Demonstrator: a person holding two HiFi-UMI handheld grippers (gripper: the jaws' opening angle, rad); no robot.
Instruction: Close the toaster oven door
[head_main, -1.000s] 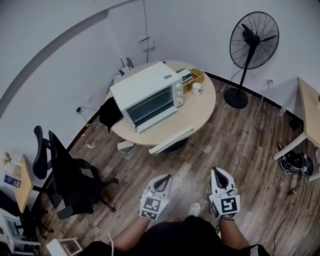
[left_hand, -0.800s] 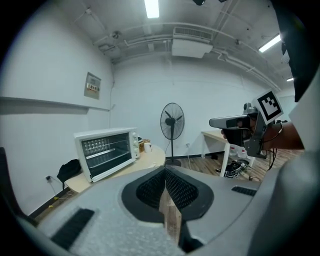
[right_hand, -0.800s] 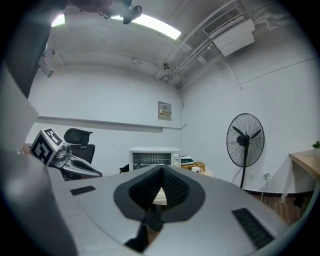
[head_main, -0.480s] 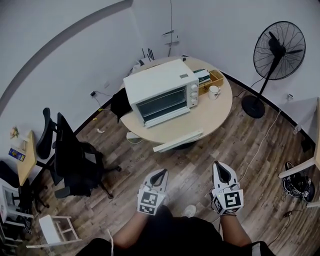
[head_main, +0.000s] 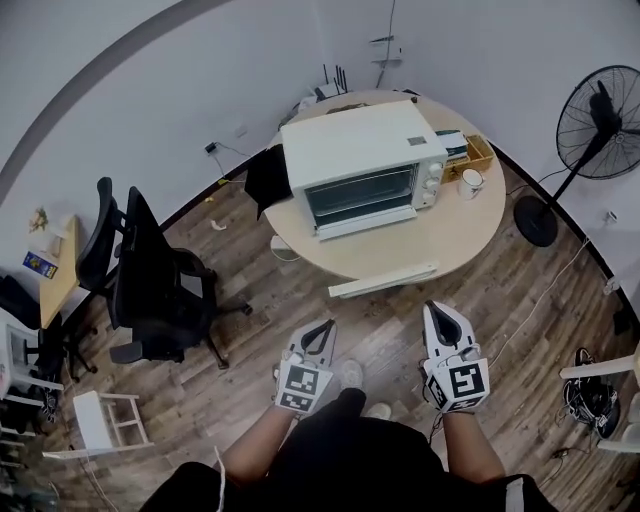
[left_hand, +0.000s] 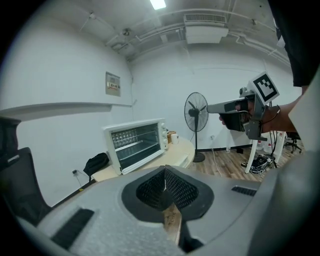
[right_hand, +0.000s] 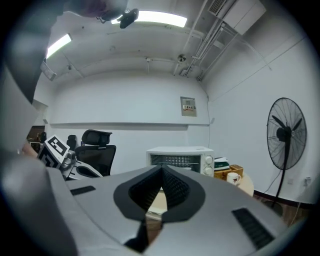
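Observation:
The white toaster oven (head_main: 360, 165) stands on the round wooden table (head_main: 450, 235), and its door (head_main: 365, 222) hangs open toward me. The left gripper view shows the oven (left_hand: 137, 145) with its racks visible; the right gripper view shows the oven (right_hand: 180, 159) straight ahead. Both grippers are held over the floor, well short of the table. My left gripper (head_main: 325, 328) is shut and empty, as is my right gripper (head_main: 437, 312). The jaws meet at their tips in both gripper views, left gripper (left_hand: 165, 167) and right gripper (right_hand: 161, 170).
A black office chair (head_main: 150, 290) stands left of the table and a standing fan (head_main: 600, 110) to its right. On the table are a mug (head_main: 470, 182), a wooden box (head_main: 478, 153) and a long white bar (head_main: 385, 282) at the near edge. A black bag (head_main: 268, 178) hangs at the table's left.
The table and oven have slid to the right and somewhat nearer in the head view as I walked. Both grippers moved along with me and stayed shut.

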